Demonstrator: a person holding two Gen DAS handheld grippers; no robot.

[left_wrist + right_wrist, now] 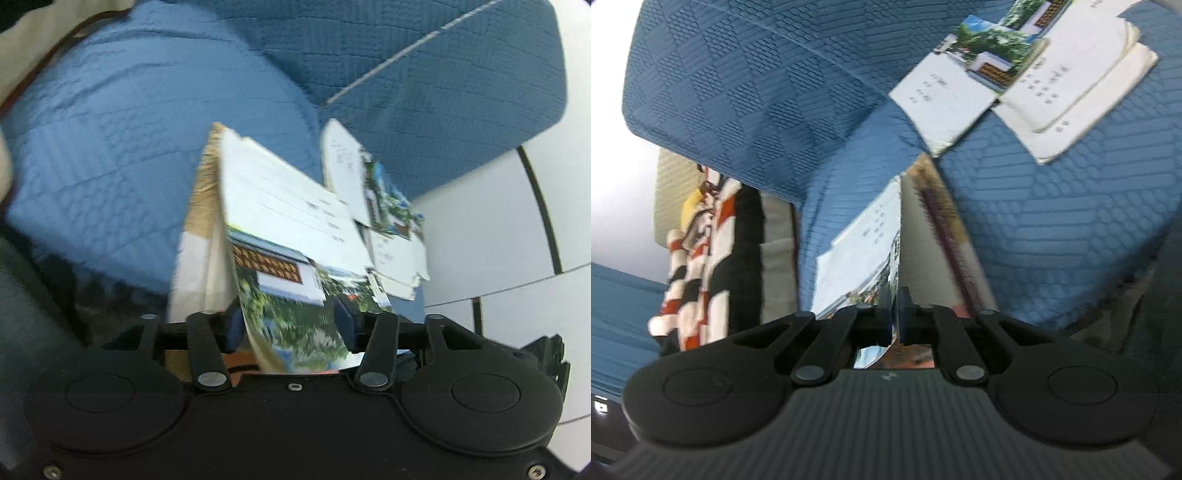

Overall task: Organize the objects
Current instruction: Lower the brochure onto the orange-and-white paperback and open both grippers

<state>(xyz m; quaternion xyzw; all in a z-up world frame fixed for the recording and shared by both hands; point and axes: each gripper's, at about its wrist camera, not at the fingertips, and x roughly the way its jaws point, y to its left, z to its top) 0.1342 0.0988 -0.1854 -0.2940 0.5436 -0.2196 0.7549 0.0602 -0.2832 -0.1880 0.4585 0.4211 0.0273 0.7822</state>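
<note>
Between the parted jaws of the left gripper (291, 325), a thin white booklet with a photographic cover (288, 236) stands free of both pads above the quilted blue sofa cushion (110, 147). Farther right, the right gripper (894, 314) pinches that booklet (864, 254) by its edge. Judged step: lowering it; next, aligning it with the stack of similar booklets (1052, 85) on the cushion.

Blue quilted sofa seat (1052, 229), several white booklets (1067, 96) on it.

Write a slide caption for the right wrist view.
Right gripper jaws pinch a photo-covered booklet edge-on above the blue sofa cushion, with more booklets lying beyond.
</note>
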